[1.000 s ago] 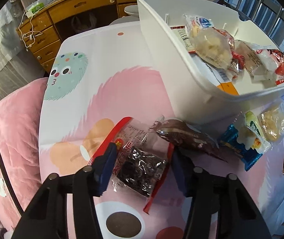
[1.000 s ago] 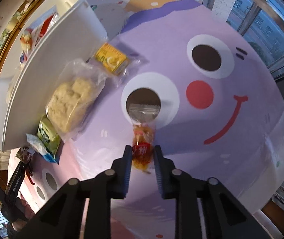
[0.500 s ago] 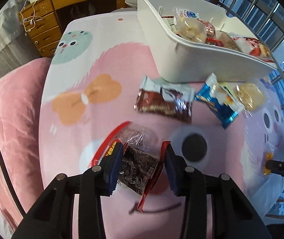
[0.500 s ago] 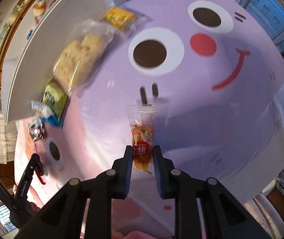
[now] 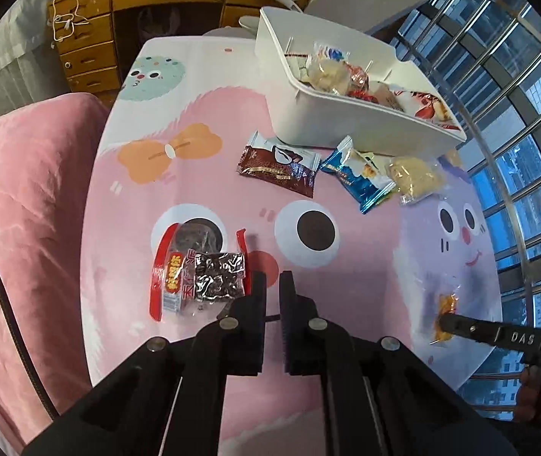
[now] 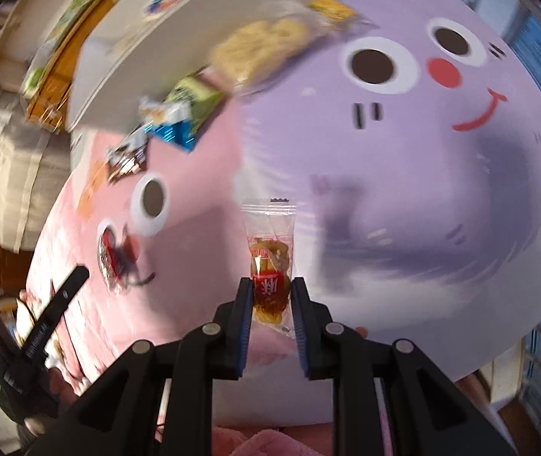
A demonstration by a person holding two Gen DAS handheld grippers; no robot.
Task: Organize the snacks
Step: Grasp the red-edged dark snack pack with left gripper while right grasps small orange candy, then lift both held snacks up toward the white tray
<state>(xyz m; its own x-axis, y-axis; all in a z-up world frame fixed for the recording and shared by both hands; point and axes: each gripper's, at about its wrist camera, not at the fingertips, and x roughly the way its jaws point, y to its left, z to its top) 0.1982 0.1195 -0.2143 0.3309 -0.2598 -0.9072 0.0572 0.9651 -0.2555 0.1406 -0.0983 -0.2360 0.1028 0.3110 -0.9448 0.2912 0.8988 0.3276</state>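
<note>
Left gripper [image 5: 272, 285]: jaws closed empty, red-edged packet [image 5: 198, 273] lying on the table [image 5: 202, 399] just beside them. Right gripper [image 6: 270, 292]: clamped on a clear orange-snack sachet [image 6: 270, 250], lifted. Step judged: carrying the sachet; next, release over the white bin [image 5: 331, 125].

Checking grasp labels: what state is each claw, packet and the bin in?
Left claw: just closed shut, nothing visible between.
Dark packet: beside left claw, outside it.
Right claw: shut on orange candy packet.
White bin: open-topped, holding snacks.
Brown wrapper: lying on table by bin.
</note>
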